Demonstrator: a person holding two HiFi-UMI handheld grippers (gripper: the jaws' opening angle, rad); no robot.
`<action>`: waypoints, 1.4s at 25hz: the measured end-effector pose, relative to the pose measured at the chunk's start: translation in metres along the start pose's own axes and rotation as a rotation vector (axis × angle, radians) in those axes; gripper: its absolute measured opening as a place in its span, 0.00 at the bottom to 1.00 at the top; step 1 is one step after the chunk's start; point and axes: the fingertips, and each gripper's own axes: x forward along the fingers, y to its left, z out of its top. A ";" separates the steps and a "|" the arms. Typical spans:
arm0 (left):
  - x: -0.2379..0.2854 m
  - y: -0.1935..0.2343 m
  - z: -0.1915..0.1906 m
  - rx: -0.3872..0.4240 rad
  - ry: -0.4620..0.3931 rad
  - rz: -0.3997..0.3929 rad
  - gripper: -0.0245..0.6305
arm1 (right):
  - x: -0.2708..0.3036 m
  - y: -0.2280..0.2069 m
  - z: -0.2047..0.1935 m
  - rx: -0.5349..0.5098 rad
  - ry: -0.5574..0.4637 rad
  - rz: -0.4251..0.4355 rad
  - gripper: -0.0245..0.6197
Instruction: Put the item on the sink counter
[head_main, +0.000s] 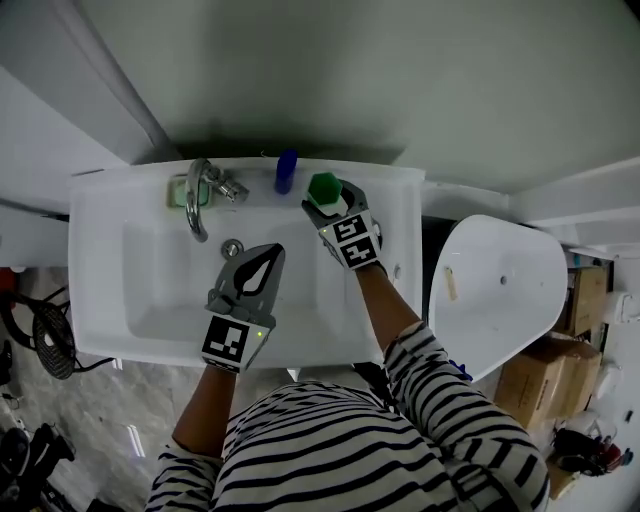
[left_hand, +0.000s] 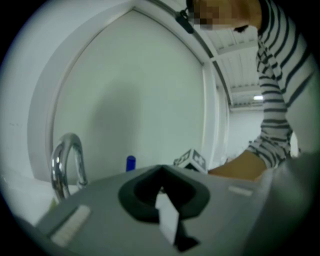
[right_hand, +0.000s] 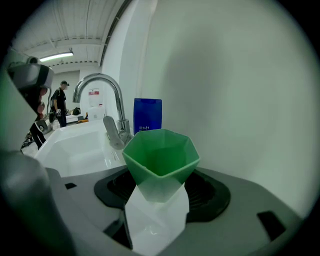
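Note:
A faceted cup (head_main: 323, 187), green at the rim and white below, is held upright in my right gripper (head_main: 326, 203), which is shut on it. It hangs over the back ledge of the white sink (head_main: 400, 215), just right of a blue bottle (head_main: 287, 170). In the right gripper view the cup (right_hand: 160, 160) fills the space between the jaws of the right gripper (right_hand: 159, 200); whether it touches the ledge I cannot tell. My left gripper (head_main: 270, 254) is shut and empty over the basin. In the left gripper view the left gripper (left_hand: 162, 186) has its jaws closed together.
A chrome faucet (head_main: 200, 195) stands at the back left of the sink, with a green soap dish (head_main: 178, 192) beside it and the drain (head_main: 232, 247) below. A white toilet (head_main: 500, 290) is to the right, cardboard boxes (head_main: 565, 335) beyond it. A wall rises right behind the ledge.

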 end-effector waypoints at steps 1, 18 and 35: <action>0.002 0.001 0.001 0.000 -0.003 -0.002 0.05 | 0.004 0.000 0.000 -0.006 0.001 0.003 0.51; 0.014 0.008 -0.004 -0.035 0.012 -0.026 0.05 | 0.046 -0.003 -0.013 -0.012 0.035 0.007 0.51; 0.012 0.007 -0.012 -0.040 0.065 -0.034 0.05 | 0.052 -0.001 -0.022 -0.019 0.066 0.028 0.51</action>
